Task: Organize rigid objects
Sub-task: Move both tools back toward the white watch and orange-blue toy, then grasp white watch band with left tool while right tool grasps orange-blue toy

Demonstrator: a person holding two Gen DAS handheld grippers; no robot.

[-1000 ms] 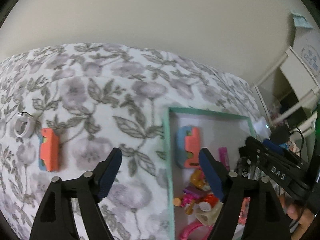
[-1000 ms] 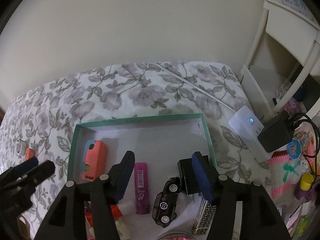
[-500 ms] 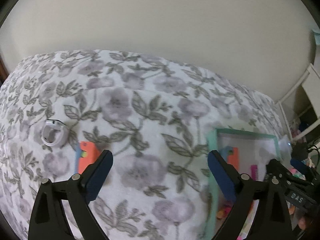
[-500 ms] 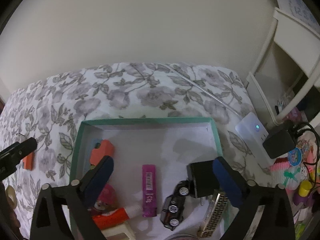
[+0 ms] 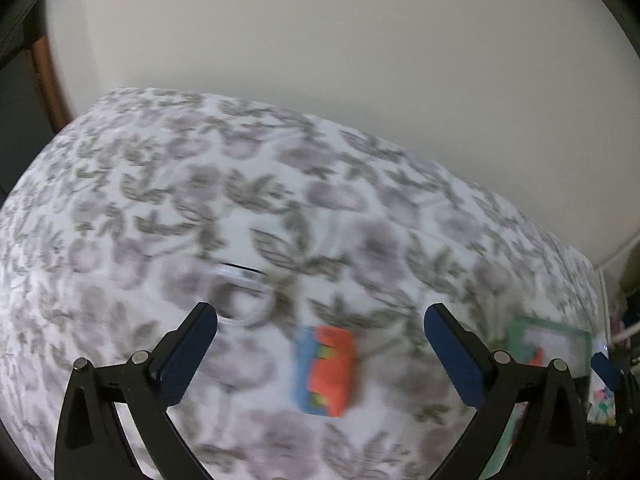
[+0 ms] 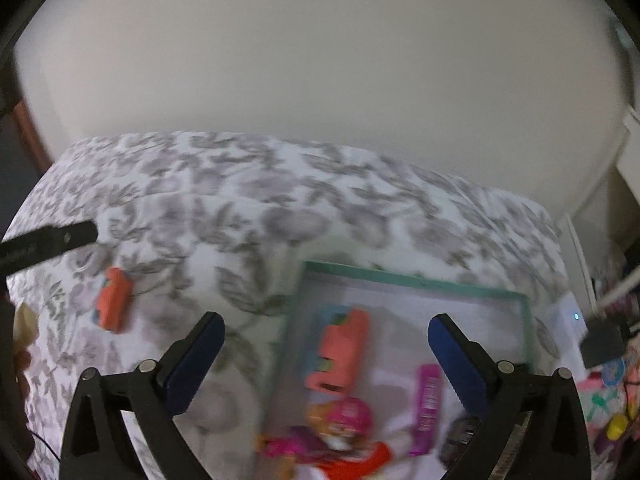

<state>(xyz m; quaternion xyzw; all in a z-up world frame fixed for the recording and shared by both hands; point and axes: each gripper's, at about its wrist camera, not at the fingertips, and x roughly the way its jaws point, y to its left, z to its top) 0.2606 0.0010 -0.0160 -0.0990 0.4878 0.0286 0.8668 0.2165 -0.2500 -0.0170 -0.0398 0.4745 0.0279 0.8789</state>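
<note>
Jaws: left gripper (image 5: 320, 334) and right gripper (image 6: 326, 344) now wider, fully spread, empty.
Shift: orange-and-blue plastic block (image 5: 325, 366) now between left fingers.
Surface: grey floral bedspread (image 5: 280, 216).

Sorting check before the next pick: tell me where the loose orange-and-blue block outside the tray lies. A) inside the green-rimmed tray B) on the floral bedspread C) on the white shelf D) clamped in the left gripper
B: the orange-and-blue block lies on the floral bedspread, in front of the open left gripper, apart from the green-rimmed tray.
</note>
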